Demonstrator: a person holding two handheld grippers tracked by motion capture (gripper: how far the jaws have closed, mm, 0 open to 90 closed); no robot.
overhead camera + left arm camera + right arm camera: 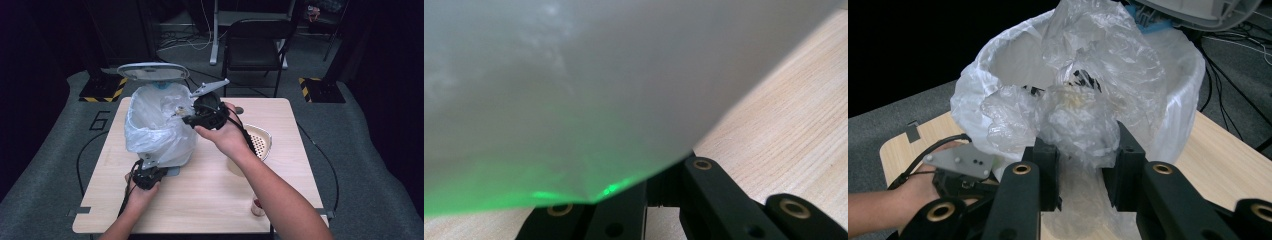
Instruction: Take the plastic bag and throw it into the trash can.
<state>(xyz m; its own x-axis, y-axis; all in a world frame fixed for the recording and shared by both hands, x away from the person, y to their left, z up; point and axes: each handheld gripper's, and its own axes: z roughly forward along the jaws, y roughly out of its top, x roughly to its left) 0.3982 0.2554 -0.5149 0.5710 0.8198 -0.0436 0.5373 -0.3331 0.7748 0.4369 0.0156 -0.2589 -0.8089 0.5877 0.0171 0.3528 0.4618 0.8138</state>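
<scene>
The table (210, 190) is looking like pale, smooth wood. The bin bag (150, 130) is looking like thin, crinkly, shiny plastic. The gripper jaws are looking matt black.

**Around the work: table, colander, cup and chair**

A light wooden table (210, 200) fills the middle of the high view. At its three o'clock side sits a pale colander (261, 141) with a perforated bowl; toward five o'clock, near the front edge, stands a small cup (257, 206) with something red inside. Beyond the table at twelve o'clock, a black chair (257, 37) stands on the grey floor (45, 165).
</scene>
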